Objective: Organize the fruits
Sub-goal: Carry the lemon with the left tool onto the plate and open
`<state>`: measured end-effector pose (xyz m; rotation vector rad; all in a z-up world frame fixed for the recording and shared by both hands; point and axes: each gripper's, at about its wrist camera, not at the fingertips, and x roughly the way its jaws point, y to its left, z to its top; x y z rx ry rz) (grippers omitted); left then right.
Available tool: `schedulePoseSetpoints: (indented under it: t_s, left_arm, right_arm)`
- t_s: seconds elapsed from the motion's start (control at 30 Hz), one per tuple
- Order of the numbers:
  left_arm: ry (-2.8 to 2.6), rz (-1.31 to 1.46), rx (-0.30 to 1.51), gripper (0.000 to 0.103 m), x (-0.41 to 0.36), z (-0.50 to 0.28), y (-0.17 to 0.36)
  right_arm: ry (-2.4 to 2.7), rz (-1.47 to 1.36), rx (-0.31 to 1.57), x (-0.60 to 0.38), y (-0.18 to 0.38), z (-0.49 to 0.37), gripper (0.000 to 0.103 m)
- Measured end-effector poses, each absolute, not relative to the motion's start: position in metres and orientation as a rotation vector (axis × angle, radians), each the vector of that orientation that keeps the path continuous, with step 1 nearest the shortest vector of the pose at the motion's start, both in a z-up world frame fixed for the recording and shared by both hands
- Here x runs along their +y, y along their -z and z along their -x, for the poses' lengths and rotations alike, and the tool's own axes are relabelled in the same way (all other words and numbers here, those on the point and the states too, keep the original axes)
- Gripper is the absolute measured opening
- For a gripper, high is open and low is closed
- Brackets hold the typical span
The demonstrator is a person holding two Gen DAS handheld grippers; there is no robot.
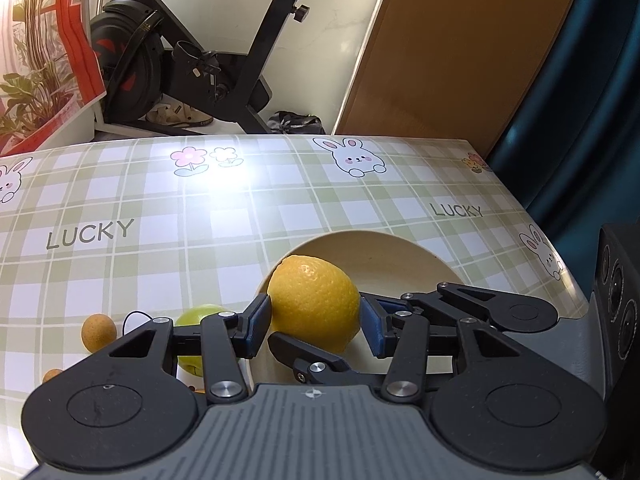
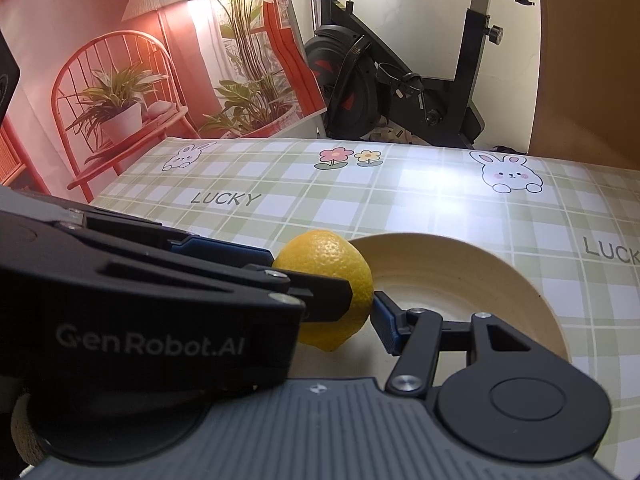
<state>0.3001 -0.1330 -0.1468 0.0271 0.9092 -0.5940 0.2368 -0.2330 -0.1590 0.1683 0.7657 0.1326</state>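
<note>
Both grippers, left (image 1: 314,322) and right (image 2: 362,300), are clamping one lemon (image 1: 314,302) over the plate (image 1: 400,256) near the table's (image 1: 160,208) near edge.

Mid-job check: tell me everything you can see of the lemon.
The lemon is whole, bright yellow, with dimpled, slightly glossy peel and a small nub at its lower end. It stands roughly upright over the near edge of the cream plate; whether it rests on the plate I cannot tell. The left tool clamps its sides with blue pads. The right tool also appears to grip it, with one pad on its right side.
</note>
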Motion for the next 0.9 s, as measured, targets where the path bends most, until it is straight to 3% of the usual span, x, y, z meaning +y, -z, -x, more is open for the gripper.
schedulePoseSetpoints:
  t_s: [0.57, 0.9]
  left_arm:
    - [0.572, 0.0, 0.927, 0.054, -0.128, -0.298, 0.147]
    - [0.57, -0.002, 0.839, 0.056, -0.116, -0.276, 0.124]
  right_arm:
    - [-0.11, -0.149, 0.777, -0.23, 0.159, -0.23, 0.058]
    - [-0.094, -0.116, 0.762, -0.233, 0.145, -0.207, 0.064]
